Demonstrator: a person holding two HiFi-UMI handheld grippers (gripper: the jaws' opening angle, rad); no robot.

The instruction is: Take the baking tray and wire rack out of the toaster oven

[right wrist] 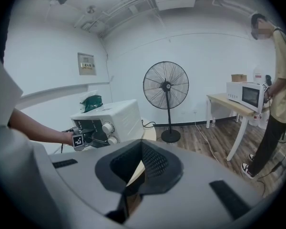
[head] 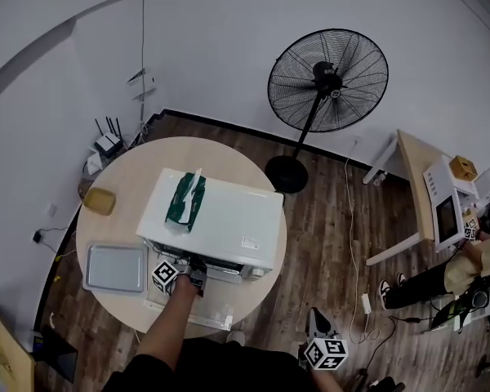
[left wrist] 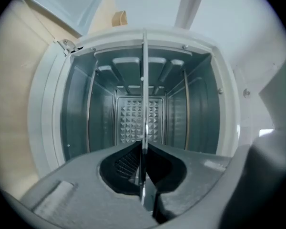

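A white box-shaped toaster oven (head: 220, 219) sits near the middle of a round light wooden table (head: 131, 178) in the lower left of the head view, with a dark green crumpled pouch (head: 184, 202) lying on its top. The flat grey rectangular metal baking tray (head: 114, 268) is already out. It lies on the table to the left of the oven, close to the table's lower left edge and apart from the oven. The left gripper (head: 194, 277) is at the oven's open front, just below the oven in the head view. In the left gripper view the picture is rolled on its side, so the thin metal wire rack (left wrist: 144, 80) shows edge-on as a bright vertical line down the middle of the grey oven cavity. The rack is inside the oven and runs straight in between the jaws. The jaws are pressed together on the rack's near edge, so this gripper has hold of it. The right gripper (right wrist: 140, 161) is held low at the bottom centre of the head view, off the table and well apart from the oven. Its jaws stand only a sliver apart, with nothing between them but a strip of table seen beyond. A black pedestal fan (head: 327, 80) stands on the wooden floor at the upper right. A person (right wrist: 276, 94) stands at the right edge of the right gripper view.
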